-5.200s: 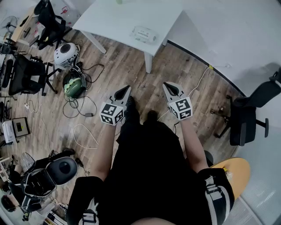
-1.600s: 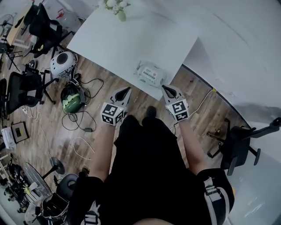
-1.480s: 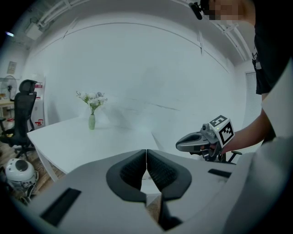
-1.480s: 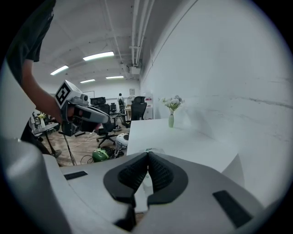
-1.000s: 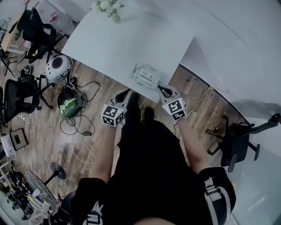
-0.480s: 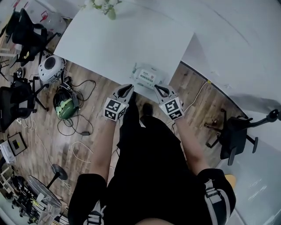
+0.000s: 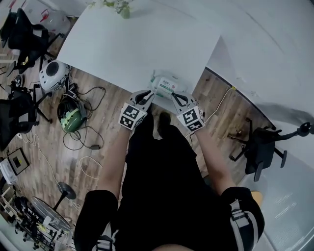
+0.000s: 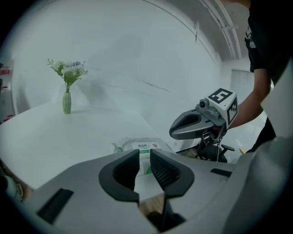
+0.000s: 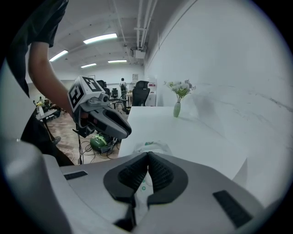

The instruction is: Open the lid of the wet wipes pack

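Observation:
The wet wipes pack (image 7: pixel 167 84) lies flat near the front edge of the white table (image 7: pixel 127 44), its white and green label up and its lid down. My left gripper (image 7: pixel 148 93) hovers just left of the pack's near end. Its jaws (image 8: pixel 144 155) stand a narrow gap apart with nothing between them, and the pack (image 8: pixel 142 145) shows just beyond the tips. My right gripper (image 7: pixel 174 96) hangs just short of the pack's near right side. It is shut and empty (image 9: pixel 147 155), with the pack (image 9: pixel 149 147) a little ahead. Neither gripper touches the pack.
A small green vase of flowers (image 7: pixel 125 11) stands at the table's far side. On the wooden floor to the left lie cables, a green helmet-like object (image 7: pixel 71 120) and black office chairs (image 7: pixel 19 105). Another chair (image 7: pixel 265 144) stands to the right.
Both grippers have moved forward and down toward the table's front edge. They now flank the near end of the pack, which has come closer in the head view.

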{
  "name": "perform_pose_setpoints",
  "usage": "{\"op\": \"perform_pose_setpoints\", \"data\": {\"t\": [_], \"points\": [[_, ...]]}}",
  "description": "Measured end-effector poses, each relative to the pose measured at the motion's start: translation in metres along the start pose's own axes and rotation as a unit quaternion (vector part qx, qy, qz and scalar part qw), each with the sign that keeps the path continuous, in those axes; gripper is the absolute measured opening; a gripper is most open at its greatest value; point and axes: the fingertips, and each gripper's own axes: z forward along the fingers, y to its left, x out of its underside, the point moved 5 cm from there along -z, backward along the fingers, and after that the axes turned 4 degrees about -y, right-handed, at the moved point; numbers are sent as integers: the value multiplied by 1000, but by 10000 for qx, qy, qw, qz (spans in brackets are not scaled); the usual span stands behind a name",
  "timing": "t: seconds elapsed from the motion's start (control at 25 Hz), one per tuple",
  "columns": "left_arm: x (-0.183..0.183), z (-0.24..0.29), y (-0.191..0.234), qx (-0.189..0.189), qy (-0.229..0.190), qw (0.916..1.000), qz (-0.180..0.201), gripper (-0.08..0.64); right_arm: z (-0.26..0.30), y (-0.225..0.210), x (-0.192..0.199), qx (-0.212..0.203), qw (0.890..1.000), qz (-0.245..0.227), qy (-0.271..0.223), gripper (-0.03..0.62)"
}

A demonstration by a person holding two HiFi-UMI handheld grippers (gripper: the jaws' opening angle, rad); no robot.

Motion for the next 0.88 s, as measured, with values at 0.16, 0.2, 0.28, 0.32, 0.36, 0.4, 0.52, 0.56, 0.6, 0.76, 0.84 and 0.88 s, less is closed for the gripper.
{"op": "perform_pose_setpoints", "data": {"t": [0.16, 0.2, 0.28, 0.32, 0.36, 0.4, 0.52, 0.56, 0.6, 0.76, 0.84, 0.88], "points": [[5, 13, 16, 183, 193, 9996, 106, 89, 18, 1, 2, -4, 9999, -91, 84, 17], [6, 17, 20, 236, 241, 9993, 151, 94, 22, 1, 3, -4, 9999, -112, 117, 26], [11, 25, 24, 354, 361, 9984, 260, 98, 28, 2, 6, 14, 9997, -163, 188, 41], [14, 29, 26, 408, 429, 9977, 321, 98, 31, 1, 8, 35, 9996, -186, 219, 44], [16, 33, 28, 459, 493, 9970, 378, 100, 34, 1, 10, 59, 9995, -201, 249, 49], [18, 38, 30, 510, 543, 9964, 417, 100, 37, 0, 12, 83, 9993, -212, 284, 57], [22, 49, 33, 690, 605, 9950, 393, 103, 45, 0, 20, 88, 9987, -279, 423, 83], [24, 52, 33, 736, 614, 9947, 376, 103, 48, 1, 22, 78, 9984, -315, 459, 86], [25, 54, 34, 767, 621, 9944, 371, 104, 51, 1, 23, 75, 9981, -358, 489, 89], [27, 63, 39, 825, 659, 9934, 450, 110, 62, -1, 27, 127, 9966, -558, 586, 97], [28, 66, 40, 877, 678, 9928, 462, 114, 66, -2, 29, 155, 9955, -682, 647, 97], [29, 67, 40, 899, 678, 9926, 448, 115, 68, -3, 30, 156, 9947, -758, 678, 97]]}}
